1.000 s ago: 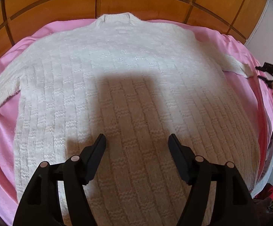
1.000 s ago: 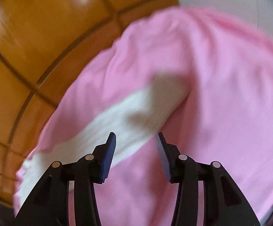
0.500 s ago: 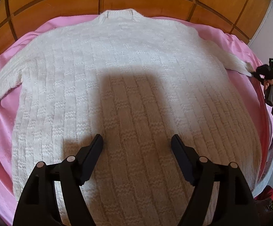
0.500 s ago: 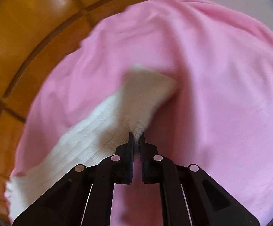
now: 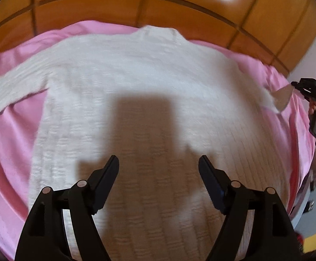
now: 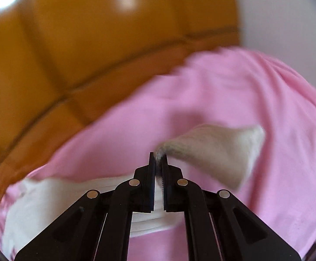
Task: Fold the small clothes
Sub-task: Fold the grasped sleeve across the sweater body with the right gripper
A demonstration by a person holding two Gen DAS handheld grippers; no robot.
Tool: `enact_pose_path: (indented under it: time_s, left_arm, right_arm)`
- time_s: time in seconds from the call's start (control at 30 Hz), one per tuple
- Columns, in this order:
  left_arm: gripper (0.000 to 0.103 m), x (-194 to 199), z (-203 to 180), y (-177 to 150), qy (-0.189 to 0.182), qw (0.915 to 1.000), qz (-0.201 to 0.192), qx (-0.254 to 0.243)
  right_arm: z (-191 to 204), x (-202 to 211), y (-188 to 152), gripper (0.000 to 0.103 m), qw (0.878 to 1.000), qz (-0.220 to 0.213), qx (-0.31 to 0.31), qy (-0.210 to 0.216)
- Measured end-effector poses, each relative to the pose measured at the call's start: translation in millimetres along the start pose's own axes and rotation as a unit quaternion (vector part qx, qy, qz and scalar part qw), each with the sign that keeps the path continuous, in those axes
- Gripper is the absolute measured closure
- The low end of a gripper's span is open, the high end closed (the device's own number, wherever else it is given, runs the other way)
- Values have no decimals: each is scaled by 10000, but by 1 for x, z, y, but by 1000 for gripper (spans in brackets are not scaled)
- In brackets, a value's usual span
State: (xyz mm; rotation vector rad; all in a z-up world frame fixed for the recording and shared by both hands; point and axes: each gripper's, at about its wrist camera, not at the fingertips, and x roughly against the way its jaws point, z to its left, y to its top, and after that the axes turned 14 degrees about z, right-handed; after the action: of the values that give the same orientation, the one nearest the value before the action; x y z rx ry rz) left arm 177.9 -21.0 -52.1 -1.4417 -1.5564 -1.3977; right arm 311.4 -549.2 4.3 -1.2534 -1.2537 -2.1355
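Right gripper (image 6: 158, 159) clamps my white knit sweater's cuff (image 6: 218, 150), lower centre; left gripper (image 5: 158, 169) wide, empty over sweater (image 5: 136, 82) mid-frame on pink bed (image 5: 9, 143). Soft, floppy; pinch cuffs, hem.

A bed covered by a pink sheet (image 5: 12, 152) carries a white knitted sweater (image 5: 136, 91) lying flat, collar toward twelve o'clock against the wooden headboard (image 5: 136, 6). One sleeve reaches out toward nine o'clock on the sheet; the sleeve at three o'clock is raised off it.
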Motion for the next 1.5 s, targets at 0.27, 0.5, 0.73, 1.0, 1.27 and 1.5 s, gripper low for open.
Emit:
enact_pose_path:
  time_s: [0.27, 0.5, 0.73, 1.0, 1.27, 1.5]
  left_arm:
    - [29, 23, 41, 0, -418, 9974, -293, 512]
    - [29, 28, 67, 14, -726, 9928, -450, 838]
    - [34, 11, 90, 47, -1115, 9860, -399, 1176]
    - [47, -26, 98, 110, -1343, 9793, -192, 1503]
    - [97, -17, 77, 154, -1366, 9822, -517, 1179]
    - [98, 16, 79, 169, -714, 9862, -1099, 1010]
  right_arm:
    - [221, 13, -81, 100, 9711, 382, 1905, 1389]
    - [320, 15, -153, 42, 9289, 983, 2622, 2424]
    - [245, 26, -166, 42, 9503, 1042, 2098, 2050]
    - [121, 19, -183, 42, 9782, 1248, 1240, 1107]
    - [128, 8, -156, 42, 9798, 1089, 1216, 1156]
    - [181, -53, -128, 42, 9796, 1186, 1442, 750]
